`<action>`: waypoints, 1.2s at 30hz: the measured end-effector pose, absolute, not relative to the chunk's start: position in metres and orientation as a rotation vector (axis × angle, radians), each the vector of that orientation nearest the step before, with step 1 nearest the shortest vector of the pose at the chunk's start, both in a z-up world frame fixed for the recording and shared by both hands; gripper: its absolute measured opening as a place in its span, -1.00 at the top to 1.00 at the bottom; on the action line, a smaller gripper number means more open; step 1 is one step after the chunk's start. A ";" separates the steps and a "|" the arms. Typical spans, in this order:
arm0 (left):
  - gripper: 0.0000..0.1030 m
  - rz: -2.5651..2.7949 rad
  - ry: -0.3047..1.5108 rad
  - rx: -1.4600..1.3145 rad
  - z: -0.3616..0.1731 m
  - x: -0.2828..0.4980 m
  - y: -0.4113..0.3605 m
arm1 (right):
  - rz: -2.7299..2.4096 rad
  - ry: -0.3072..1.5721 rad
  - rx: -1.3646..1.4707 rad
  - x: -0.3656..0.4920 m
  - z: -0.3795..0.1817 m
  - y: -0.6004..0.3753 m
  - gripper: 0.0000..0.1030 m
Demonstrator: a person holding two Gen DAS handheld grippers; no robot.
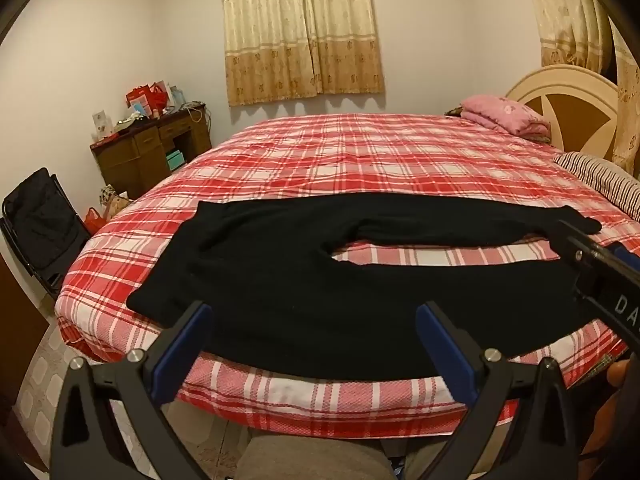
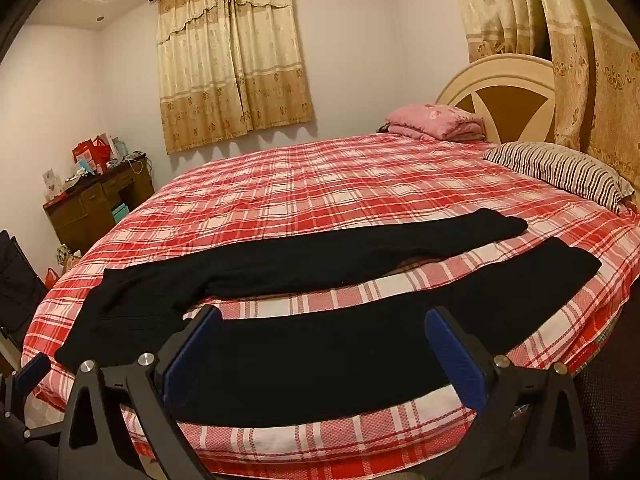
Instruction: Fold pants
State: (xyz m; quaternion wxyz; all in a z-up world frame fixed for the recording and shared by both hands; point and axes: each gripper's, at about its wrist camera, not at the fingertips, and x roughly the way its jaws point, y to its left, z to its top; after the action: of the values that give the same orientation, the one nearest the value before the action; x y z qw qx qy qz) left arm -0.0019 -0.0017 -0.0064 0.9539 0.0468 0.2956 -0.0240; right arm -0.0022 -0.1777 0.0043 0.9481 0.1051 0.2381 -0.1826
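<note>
I see the black pants (image 1: 280,280) spread flat on the bed (image 1: 360,152), along its near edge, waistband at the left end and both legs running right with a strip of plaid cover showing between them. No fold is made yet, so I judge the whole job is left. My left claw (image 1: 316,344) hangs released above the seat area, nothing between its pads. My right claw (image 2: 320,348) hovers released above the near leg, also empty. In the left view the right claw's body covers both cuffs; black-on-black cloth hides seams and any wrinkles, and the bed's near side runs out of frame.
</note>
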 end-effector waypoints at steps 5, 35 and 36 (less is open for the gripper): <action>-1.00 -0.048 0.600 0.097 -0.007 -0.002 0.000 | -0.372 0.488 0.215 -0.003 0.003 -0.178 -0.98; -1.00 -0.047 0.604 0.100 -0.007 -0.002 0.001 | -0.377 0.499 0.229 0.002 -0.004 -0.176 -0.98; -1.00 -0.047 0.603 0.100 -0.007 -0.002 0.001 | -0.377 0.499 0.229 0.002 -0.004 -0.176 -0.98</action>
State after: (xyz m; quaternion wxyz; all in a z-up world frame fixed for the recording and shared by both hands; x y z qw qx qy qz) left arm -0.0018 0.0008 -0.0067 0.9534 0.0490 0.2968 -0.0231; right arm 0.0019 -0.1759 -0.0040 0.9450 0.1123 0.2451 -0.1852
